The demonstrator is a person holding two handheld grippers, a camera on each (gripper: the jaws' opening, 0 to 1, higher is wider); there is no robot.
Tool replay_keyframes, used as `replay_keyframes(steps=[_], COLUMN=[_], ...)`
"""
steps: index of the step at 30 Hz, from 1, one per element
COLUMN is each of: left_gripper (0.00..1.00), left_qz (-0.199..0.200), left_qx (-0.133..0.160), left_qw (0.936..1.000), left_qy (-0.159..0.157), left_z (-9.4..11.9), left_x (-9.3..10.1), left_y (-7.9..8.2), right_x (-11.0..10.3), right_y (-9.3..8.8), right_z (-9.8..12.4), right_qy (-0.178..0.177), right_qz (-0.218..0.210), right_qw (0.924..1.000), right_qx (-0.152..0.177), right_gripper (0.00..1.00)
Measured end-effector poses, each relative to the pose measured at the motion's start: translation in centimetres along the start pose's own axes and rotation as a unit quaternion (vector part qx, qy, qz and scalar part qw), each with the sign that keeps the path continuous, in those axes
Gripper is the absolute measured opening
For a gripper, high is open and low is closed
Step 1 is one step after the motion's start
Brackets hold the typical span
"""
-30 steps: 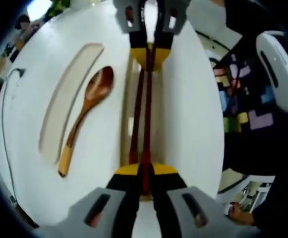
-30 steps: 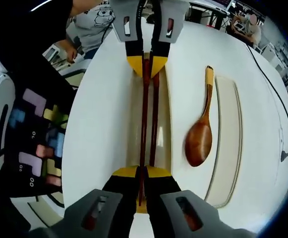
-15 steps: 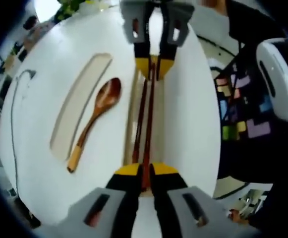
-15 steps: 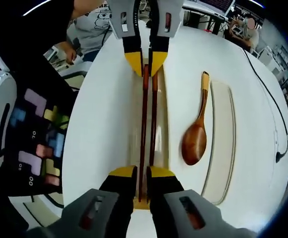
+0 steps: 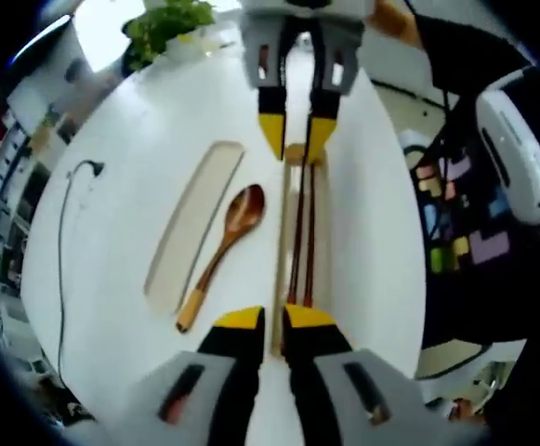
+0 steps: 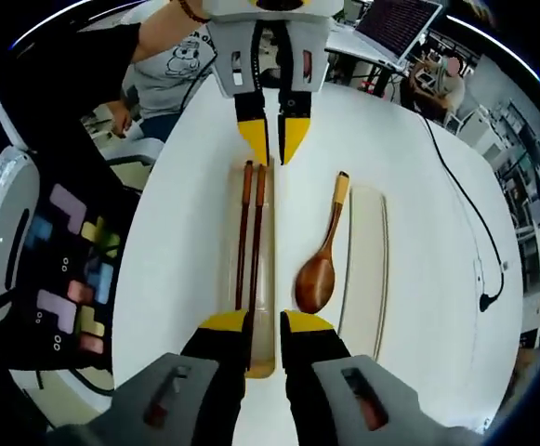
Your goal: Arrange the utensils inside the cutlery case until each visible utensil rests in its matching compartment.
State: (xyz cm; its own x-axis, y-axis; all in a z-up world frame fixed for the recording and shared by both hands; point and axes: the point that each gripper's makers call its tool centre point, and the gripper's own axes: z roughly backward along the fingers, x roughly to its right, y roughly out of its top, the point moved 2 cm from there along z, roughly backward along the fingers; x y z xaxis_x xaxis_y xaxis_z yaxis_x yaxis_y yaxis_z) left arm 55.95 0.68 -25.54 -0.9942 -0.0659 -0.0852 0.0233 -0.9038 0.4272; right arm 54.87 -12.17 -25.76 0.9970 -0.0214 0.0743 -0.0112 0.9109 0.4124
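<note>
Chopsticks seated in their slot, wooden spoon lying outside its own

Chopsticks (image 5: 302,232) lie side by side in the narrow slot (image 5: 280,279) of the white cutlery case (image 5: 121,232), which appears to rest on a counter barely visible at its edges. In the left gripper view the left gripper (image 5: 274,321) has its yellow-tipped jaws slightly apart and holding nothing, poised at one end of the chopsticks. The right gripper (image 5: 295,139) enters from 12 o'clock at the other end, jaws likewise parted and empty.

The wooden spoon (image 5: 221,251) rests on the flat top of the case between the two recesses, just beside the chopstick slot. Its long axis runs diagonally, bowl toward 1 o'clock and pale handle tip toward 7 o'clock. The wide spoon compartment (image 5: 193,223) sits unfilled just past it, toward 10 o'clock.

In the right gripper view the spoon (image 6: 321,255) lies toward 2 o'clock of that gripper's jaws, bowl nearest them, with the unfilled compartment (image 6: 367,269) just beyond. The bowl end looks closer to the right gripper, the handle tip closer to the left. The remaining step is likely to shift the spoon sideways into its recess.
</note>
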Motion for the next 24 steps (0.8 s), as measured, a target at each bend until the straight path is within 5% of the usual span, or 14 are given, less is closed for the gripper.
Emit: replay_keyframes(steps=[8,24], left_gripper=[0.18,0.18], left_qz=[-0.02,-0.071], left_qx=[0.001,-0.023], left_qw=[0.9995,0.9966], left_qy=[0.027,0.034], left_z=[-0.7,-4.0], left_x=[-1.8,-4.9], left_y=[0.5,1.1], right_x=[1.5,3.9], right_y=[-0.4,-1.8], right_z=[0.1,-0.6], right_qy=[-0.018,-0.039], right_qz=[-0.024,-0.109], right_qw=[0.9995,0.9923], right_qx=[0.007,0.041], right_gripper=[0.12,0.13])
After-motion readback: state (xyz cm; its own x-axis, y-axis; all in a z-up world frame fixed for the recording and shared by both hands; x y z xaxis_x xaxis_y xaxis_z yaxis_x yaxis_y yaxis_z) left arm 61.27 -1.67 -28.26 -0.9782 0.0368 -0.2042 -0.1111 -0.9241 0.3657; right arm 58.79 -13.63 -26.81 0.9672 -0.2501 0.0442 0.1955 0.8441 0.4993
